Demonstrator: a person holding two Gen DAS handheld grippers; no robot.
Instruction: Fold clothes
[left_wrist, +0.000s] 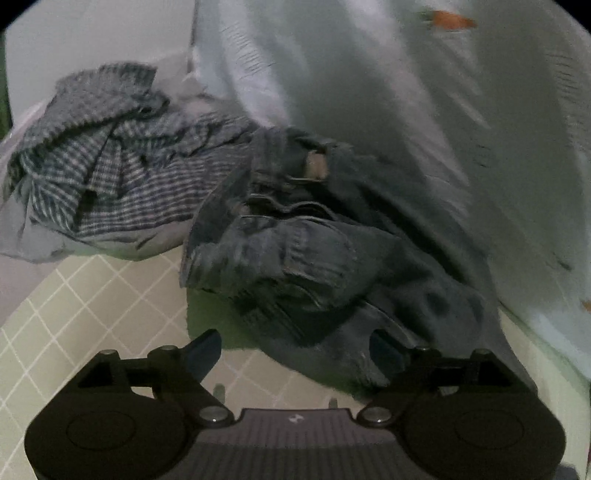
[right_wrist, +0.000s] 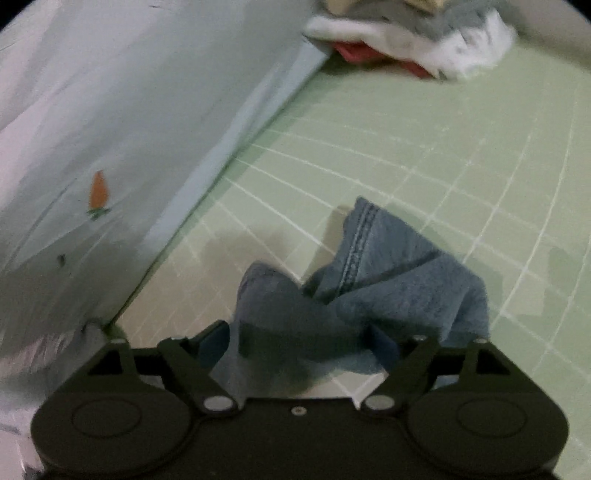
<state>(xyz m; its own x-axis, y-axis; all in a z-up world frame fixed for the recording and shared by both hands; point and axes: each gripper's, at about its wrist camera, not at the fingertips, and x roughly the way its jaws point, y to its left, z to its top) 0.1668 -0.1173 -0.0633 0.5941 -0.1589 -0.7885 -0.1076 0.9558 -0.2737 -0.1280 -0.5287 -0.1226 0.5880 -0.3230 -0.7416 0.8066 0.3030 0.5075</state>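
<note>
While crumpled dark-blue denim jeans (left_wrist: 317, 236) are lying heaped on green grid-lined mat (left_wrist: 74, 314), am hovering left claw (left_wrist: 295, 350) spread wide, gripping nothing, its right finger touching denim edge. Right claw (right_wrist: 299, 343) also spread, faded denim fold (right_wrist: 369, 280) sitting between fingers (not pinched yet). Judging fabric heavy, thick, limp but not slippery; aiming for stitched hem or waistband. Checked shirt (left_wrist: 122, 162) is lying just beside the jeans.
</note>
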